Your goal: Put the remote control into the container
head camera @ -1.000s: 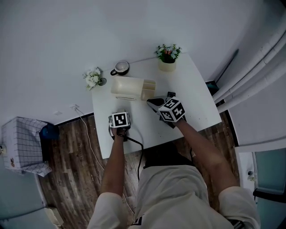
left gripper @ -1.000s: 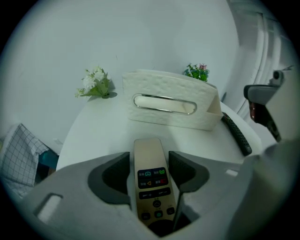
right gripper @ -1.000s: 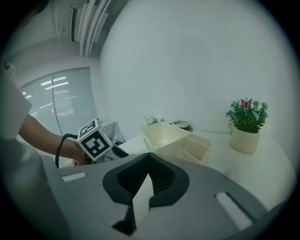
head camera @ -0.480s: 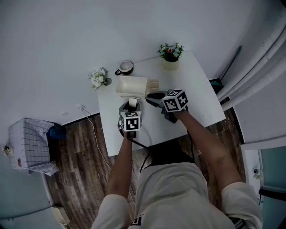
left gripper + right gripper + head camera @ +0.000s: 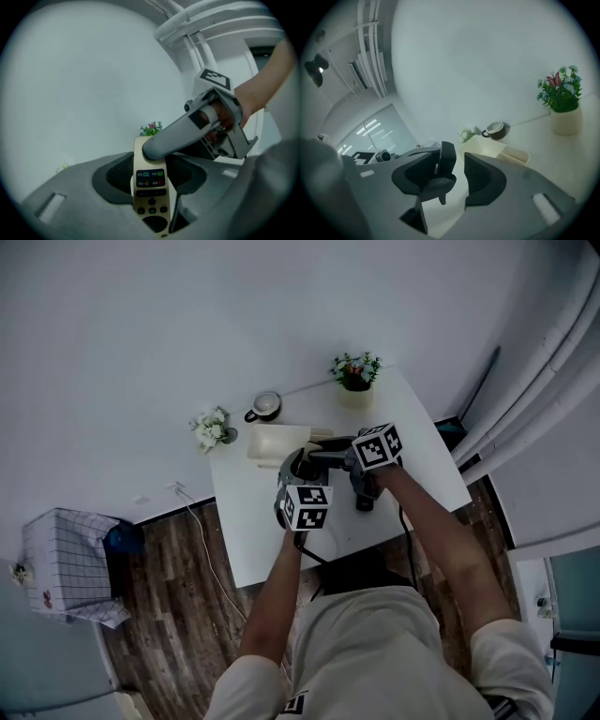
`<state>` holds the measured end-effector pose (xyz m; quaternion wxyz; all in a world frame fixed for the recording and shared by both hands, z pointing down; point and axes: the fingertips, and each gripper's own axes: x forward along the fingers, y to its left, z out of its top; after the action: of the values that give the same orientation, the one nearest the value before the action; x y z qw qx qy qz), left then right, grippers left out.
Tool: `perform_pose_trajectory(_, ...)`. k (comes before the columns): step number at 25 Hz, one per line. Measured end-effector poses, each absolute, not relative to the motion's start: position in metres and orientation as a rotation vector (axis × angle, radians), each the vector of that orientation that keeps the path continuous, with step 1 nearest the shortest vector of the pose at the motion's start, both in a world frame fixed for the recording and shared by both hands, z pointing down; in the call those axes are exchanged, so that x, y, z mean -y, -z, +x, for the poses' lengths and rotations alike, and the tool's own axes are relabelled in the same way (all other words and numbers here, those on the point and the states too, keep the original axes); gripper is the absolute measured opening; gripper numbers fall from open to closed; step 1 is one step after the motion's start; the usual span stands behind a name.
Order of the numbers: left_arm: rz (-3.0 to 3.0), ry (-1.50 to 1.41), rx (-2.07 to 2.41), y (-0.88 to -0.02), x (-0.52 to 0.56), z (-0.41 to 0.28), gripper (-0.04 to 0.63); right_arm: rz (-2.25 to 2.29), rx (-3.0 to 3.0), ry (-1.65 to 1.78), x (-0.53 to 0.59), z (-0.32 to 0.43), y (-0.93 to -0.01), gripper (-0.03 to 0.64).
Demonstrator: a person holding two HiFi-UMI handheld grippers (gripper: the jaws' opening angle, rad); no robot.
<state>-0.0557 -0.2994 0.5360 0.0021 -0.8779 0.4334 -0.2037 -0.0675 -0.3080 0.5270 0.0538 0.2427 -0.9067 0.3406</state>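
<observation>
A cream remote control [image 5: 151, 187] with dark buttons stands upright between the jaws of my left gripper [image 5: 150, 171], which is shut on its lower half. In the head view my left gripper [image 5: 298, 468] and right gripper [image 5: 316, 457] meet tip to tip just in front of the cream container [image 5: 274, 441]. One finger [image 5: 176, 138] of the right gripper lies across the remote's top. The jaws of my right gripper [image 5: 457, 171] are opening, with only a dark finger of the left gripper between them and the pads pressing on nothing. The container [image 5: 493, 148] lies beyond them.
On the white table [image 5: 422, 474], a dark mug [image 5: 267, 406] stands behind the container and a potted plant [image 5: 355, 373] at the back right corner. White flowers [image 5: 214, 427] sit off the back left corner. A cable runs down from the table's front edge.
My left gripper has travelled from the table's front left up and right to meet the right gripper in front of the container. The right gripper has stayed close to the container.
</observation>
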Motion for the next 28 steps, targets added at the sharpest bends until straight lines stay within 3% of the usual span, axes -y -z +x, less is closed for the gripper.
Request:
perform_pose_trajectory(2, -2.760, 0.614, -1.344, -0.526, 0.309, -0.047, 0.214, 0.718, 2.769, -1.075, 0.319, -0.062, -0.518, 0.116)
perform_pose_trajectory(3, -2.767, 0.606, -1.342, -0.522, 0.315, -0.042, 0.215, 0.710, 2.770, -1.081, 0.325, -0.058, -0.514, 0.102)
perform_pose_trajectory(14, -2.781, 0.621, -1.396, -0.519, 0.354, -0.038, 0.216, 0.688, 2.725, -0.672, 0.398, -0.027, -0.456, 0.097)
perform_pose_trajectory(22, -2.813, 0.648, -1.518, -0.541, 0.368, -0.051, 0.005, 0.708, 2.701, -0.426, 0.408, -0.013, -0.473, 0.097)
perform_pose_trajectory(28, -2.841, 0.631, -1.563, -0.546, 0.375, -0.055, 0.005, 0.659, 2.675, -0.344, 0.406, -0.020, -0.503, 0.097)
